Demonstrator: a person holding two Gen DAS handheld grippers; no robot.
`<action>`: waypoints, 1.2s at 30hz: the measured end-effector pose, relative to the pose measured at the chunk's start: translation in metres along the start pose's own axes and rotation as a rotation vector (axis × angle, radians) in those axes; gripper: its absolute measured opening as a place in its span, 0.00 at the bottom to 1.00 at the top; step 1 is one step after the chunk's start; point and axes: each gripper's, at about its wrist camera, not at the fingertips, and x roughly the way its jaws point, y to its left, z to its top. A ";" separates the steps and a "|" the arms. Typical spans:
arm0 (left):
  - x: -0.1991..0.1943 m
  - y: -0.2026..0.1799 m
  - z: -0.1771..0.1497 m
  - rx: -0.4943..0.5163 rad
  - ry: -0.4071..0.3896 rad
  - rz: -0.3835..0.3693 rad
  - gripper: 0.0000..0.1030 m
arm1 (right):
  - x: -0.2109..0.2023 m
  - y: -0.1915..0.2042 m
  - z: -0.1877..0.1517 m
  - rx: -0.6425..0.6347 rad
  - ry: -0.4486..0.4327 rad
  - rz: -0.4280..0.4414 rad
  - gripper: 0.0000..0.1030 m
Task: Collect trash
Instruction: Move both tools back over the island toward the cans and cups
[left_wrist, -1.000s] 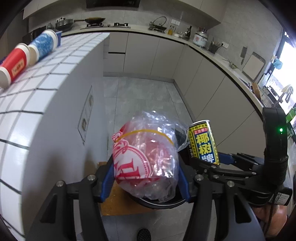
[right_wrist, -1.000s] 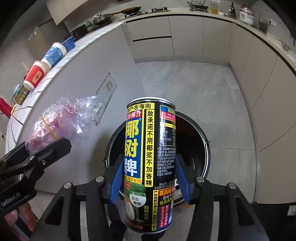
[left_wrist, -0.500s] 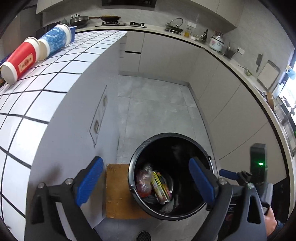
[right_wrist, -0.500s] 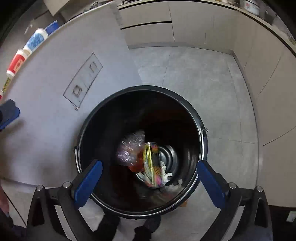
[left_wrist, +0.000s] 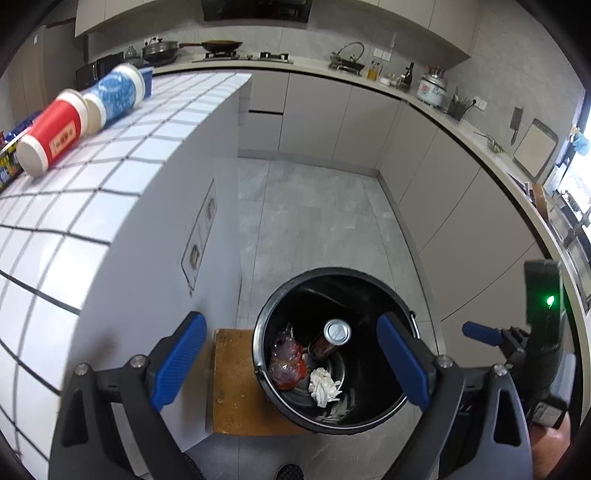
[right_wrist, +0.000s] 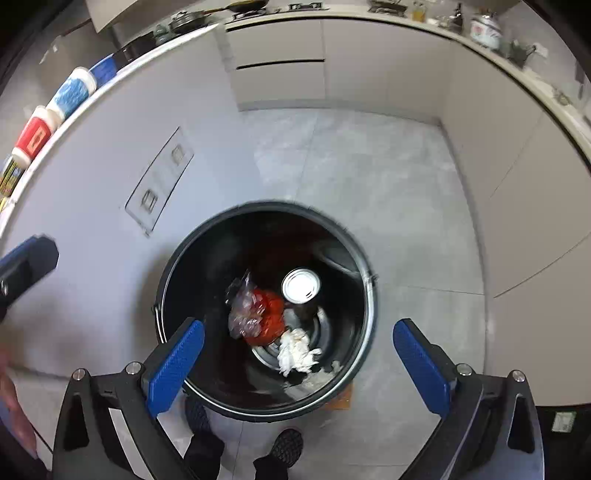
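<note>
Left gripper (left_wrist: 290, 363) and right gripper (right_wrist: 297, 363): jaws had just been opening, stood wide, nothing between them. Round black metal bin (right_wrist: 364, 334): held the upright drink can (right_wrist: 301, 285) and the crumpled red-and-clear plastic bag (right_wrist: 255, 314). Risk: red paper cup (left_wrist: 48, 134) lying on the white tiled counter (left_wrist: 122, 177) likely rolls if nudged.

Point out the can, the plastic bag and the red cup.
can (right_wrist: 301, 285), right wrist view, on its silver top end, inside the bin.
plastic bag (right_wrist: 255, 314), right wrist view, on its crumpled red-and-clear middle, in the bin.
red cup (left_wrist: 51, 131), left wrist view, on its red side, lying on the tiled counter.
</note>
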 end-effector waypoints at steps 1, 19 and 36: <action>-0.003 0.000 0.001 0.001 -0.009 -0.001 0.92 | -0.006 0.000 0.003 0.008 -0.013 0.001 1.00; -0.051 0.028 0.027 -0.022 -0.116 0.045 0.92 | -0.077 0.031 0.046 -0.007 -0.142 0.004 1.00; -0.084 0.159 0.047 -0.111 -0.170 0.134 0.92 | -0.087 0.154 0.090 -0.091 -0.190 0.053 1.00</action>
